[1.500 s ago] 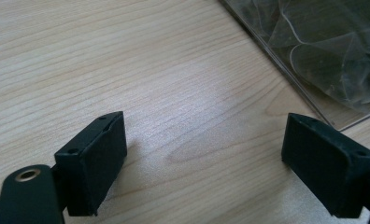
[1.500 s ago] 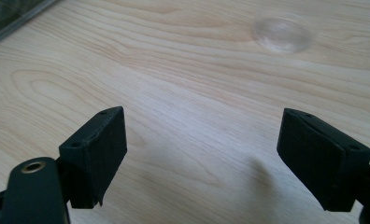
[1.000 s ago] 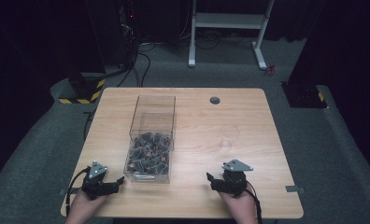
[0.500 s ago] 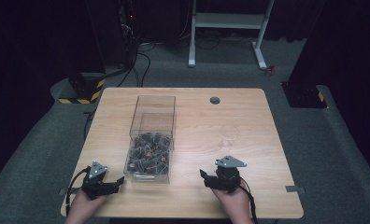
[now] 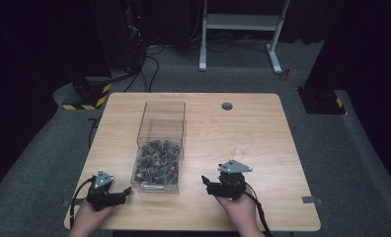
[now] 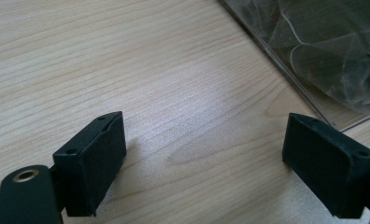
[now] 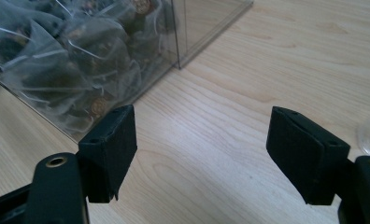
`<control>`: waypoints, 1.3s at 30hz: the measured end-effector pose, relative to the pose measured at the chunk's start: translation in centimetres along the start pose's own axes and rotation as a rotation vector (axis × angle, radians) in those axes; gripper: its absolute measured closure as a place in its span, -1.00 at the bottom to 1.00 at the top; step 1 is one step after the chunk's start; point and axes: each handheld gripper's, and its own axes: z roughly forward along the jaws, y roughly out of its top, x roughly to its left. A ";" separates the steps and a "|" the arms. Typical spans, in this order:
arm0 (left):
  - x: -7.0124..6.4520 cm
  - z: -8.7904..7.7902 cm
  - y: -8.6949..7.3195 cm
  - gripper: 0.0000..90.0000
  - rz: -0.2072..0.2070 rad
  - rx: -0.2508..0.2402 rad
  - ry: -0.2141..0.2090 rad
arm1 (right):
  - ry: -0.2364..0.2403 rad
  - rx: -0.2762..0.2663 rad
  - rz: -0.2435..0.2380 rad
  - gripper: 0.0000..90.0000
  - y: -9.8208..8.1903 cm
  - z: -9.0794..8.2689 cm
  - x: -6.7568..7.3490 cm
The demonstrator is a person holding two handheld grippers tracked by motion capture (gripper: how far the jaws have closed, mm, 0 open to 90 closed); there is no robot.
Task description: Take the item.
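At the lower left of the high view the left gripper (image 5: 125, 191) is sitting where it was a second ago, jaws spread wide over bare table (image 5: 262, 123) and grasping nothing, just beside the near corner of the clear box (image 5: 160, 148) of wrapped packets (image 5: 156, 160) at centre frame. Lower centre-right, the right gripper (image 5: 207, 183) is shifting leftward toward that box and lifting slightly, which reads as an approach to pick a packet; its jaws are spread wide, holding nothing, touching nothing.
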 end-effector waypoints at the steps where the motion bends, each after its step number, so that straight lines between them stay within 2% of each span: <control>1: 0.0 0.0 0.0 -0.69 0.001 0.001 0.000 | 0.001 -0.005 -0.007 -0.44 0.2 0.0 0.1; 11: 0.0 0.0 0.0 -0.70 -0.002 -0.003 0.006 | 0.011 -0.041 -0.028 -0.36 1.9 -0.2 1.0; 15: 0.0 0.0 0.0 -0.70 -0.002 -0.003 0.006 | 0.030 -0.061 -0.034 -0.29 2.7 0.0 1.5; 24: 0.0 0.0 0.0 -0.73 0.003 0.001 -0.001 | 0.071 -0.061 -0.062 -0.28 3.6 0.6 2.9; 28: 0.0 0.0 0.0 -0.73 0.002 0.001 -0.001 | 0.082 -0.057 -0.053 -0.28 3.7 0.8 3.3; 34: 0.0 0.0 0.0 -0.73 0.006 0.000 -0.005 | 0.094 -0.069 -0.091 -0.28 4.1 1.3 4.2; 39: 0.0 0.0 0.0 -0.73 0.008 0.000 -0.007 | 0.129 -0.063 -0.107 -0.27 4.5 2.1 5.2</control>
